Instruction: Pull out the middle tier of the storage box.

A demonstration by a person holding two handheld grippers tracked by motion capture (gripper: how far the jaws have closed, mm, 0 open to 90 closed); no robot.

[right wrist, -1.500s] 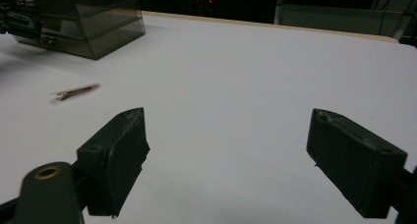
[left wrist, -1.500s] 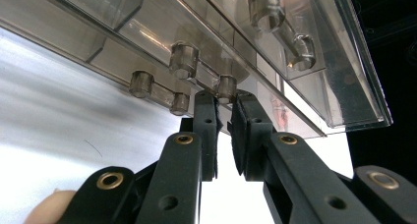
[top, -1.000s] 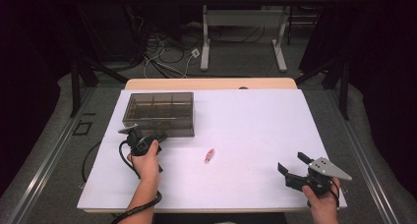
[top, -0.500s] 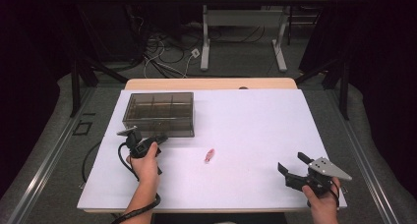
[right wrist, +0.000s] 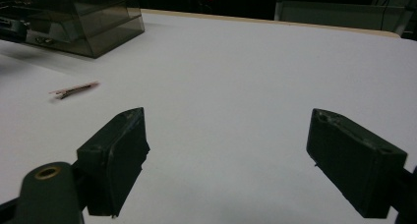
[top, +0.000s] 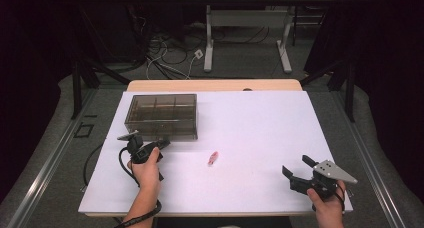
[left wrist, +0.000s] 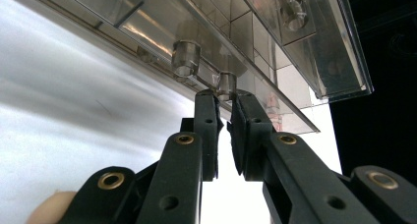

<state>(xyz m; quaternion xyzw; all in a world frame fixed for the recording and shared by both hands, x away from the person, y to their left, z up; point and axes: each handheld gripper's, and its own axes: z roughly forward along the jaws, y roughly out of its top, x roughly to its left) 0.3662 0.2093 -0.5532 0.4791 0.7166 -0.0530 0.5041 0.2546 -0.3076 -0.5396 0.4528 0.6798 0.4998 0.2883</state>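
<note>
A smoky clear compartment box (top: pixel 161 115) with its lid down stands at the table's back left. My left gripper (top: pixel 162 144) is at the box's front edge. In the left gripper view its jaws (left wrist: pixel 225 94) are nearly together, pinching a small clear peg (left wrist: pixel 226 82) on the underside of the box's front rim. A small pink clip-like piece (top: pixel 213 158) lies on the white table (top: pixel 260 128) in the middle, also in the right gripper view (right wrist: pixel 74 90). My right gripper (top: pixel 298 170) hovers open and empty near the front right corner, jaws wide apart (right wrist: pixel 228 155).
A second, larger clear peg (left wrist: pixel 186 57) sits beside the pinched one on the box rim. The left gripper's cable (top: pixel 125 164) loops by the person's left hand. Beyond the table are a desk frame (top: pixel 245 33) and floor cables (top: pixel 165 53).
The left gripper has edged slightly forward and right, up to the box's front edge. The right gripper and the pink piece have stayed put.
</note>
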